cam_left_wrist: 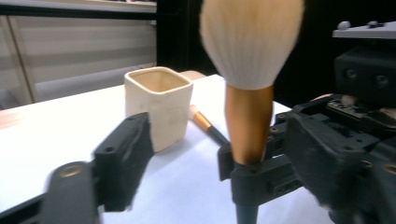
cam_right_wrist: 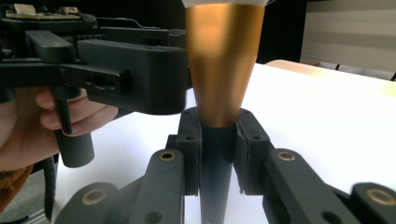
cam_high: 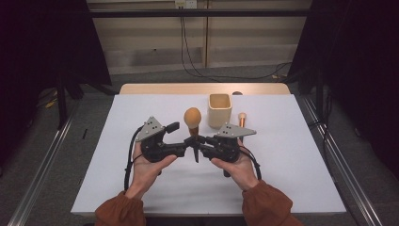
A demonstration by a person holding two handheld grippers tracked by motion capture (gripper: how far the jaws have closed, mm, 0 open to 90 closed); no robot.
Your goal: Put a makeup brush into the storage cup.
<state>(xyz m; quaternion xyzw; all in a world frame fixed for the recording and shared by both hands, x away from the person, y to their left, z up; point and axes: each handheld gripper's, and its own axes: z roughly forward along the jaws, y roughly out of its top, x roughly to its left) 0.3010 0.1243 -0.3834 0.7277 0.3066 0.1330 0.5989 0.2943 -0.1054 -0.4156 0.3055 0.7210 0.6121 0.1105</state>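
Passing: our right tool [cam_high: 201, 143] clamps the fluffy copper-handled makeup brush [cam_high: 192, 117]; left tool [cam_high: 181, 149] gapes.
Next: we drop it into the cream square cup [cam_high: 219, 109].

The large makeup brush [cam_high: 192, 123] stands upright, its fluffy cream-tipped head above a copper ferrule and black handle, the handle clamped between the right gripper's fingers [cam_right_wrist: 189, 154] while the left gripper's fingers [cam_left_wrist: 125, 161] stand apart beside it.
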